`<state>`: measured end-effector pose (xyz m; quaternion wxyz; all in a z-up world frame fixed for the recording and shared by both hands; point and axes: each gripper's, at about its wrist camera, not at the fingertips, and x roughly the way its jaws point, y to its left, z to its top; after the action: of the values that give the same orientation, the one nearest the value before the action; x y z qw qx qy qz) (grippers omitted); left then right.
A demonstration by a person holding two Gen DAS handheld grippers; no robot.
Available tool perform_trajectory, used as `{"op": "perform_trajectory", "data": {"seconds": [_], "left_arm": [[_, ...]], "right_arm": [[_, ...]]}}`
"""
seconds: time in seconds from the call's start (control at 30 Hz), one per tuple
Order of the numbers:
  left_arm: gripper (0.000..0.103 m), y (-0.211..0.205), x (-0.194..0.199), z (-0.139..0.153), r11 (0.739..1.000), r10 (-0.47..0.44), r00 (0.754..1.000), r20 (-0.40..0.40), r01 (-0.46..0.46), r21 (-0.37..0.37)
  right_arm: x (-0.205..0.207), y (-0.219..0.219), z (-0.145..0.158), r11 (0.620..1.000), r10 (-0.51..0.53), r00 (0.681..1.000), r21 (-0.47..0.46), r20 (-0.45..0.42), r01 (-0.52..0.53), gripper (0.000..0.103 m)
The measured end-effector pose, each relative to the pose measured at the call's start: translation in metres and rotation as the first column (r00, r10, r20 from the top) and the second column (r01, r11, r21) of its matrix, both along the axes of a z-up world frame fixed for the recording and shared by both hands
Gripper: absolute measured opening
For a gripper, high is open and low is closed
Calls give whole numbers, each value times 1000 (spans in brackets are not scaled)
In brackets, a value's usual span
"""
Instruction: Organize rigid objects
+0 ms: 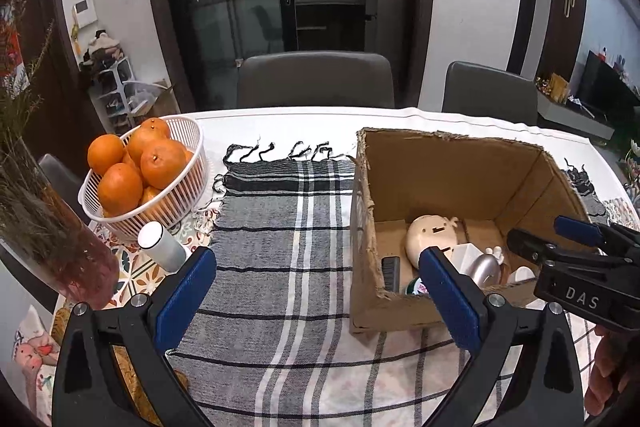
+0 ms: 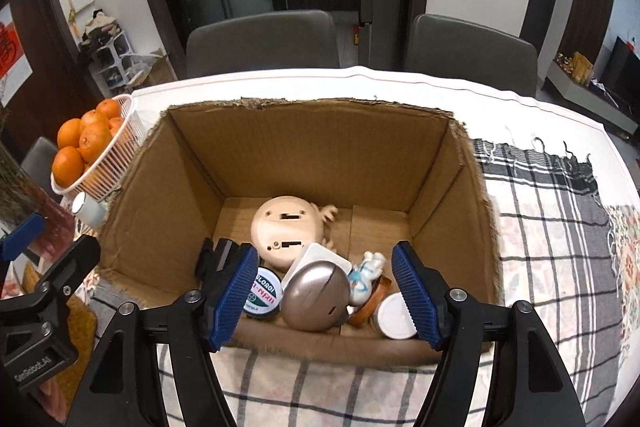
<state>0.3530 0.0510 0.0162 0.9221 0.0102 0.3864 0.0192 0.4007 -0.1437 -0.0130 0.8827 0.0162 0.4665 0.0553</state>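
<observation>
Both grippers gape wide and empty: the right gripper (image 2: 324,291) hovers over the near wall of the cardboard box (image 2: 308,151), the left gripper (image 1: 320,303) over the plaid cloth (image 1: 280,227). Inside lie a silver mouse (image 2: 316,301), a round tin (image 2: 262,297), a figurine (image 2: 366,277) and a beige alarm clock (image 2: 286,235). Farther left, a white cylinder (image 1: 160,245) stands beside a basket (image 1: 188,143) of oranges (image 1: 162,163).

Basket of oranges (image 1: 144,175) left of the cardboard box (image 1: 460,163), both on the table (image 1: 288,115).

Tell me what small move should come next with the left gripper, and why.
Probably swing the left gripper left toward the white cylinder standing beside the basket of oranges. Both grippers are open and empty, the cardboard box already holds several items, and that cylinder looks like the only loose rigid item outside it. The right gripper hovers over the box.
</observation>
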Motion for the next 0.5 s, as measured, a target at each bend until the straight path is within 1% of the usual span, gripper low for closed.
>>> {"op": "perform_trajectory", "data": {"seconds": [0.1,0.27,0.43,0.5], "left_arm": [[103,-2,-12,8,1000,-6,1000,20,6,-14],[103,-6,-39,26,1000,-13,997,73,14,-15],[103,-10,-74,46,1000,-15,989,144,16,-8],[103,-9,-87,53,1000,-17,986,166,20,-19]], "right_arm": [[-11,-3,7,1000,-14,1000,17,14,14,80],[-36,-10,26,999,-39,997,24,64,38,88],[-73,-17,49,996,-84,986,39,142,79,92],[-89,-19,59,994,-111,978,33,177,106,92]]}}
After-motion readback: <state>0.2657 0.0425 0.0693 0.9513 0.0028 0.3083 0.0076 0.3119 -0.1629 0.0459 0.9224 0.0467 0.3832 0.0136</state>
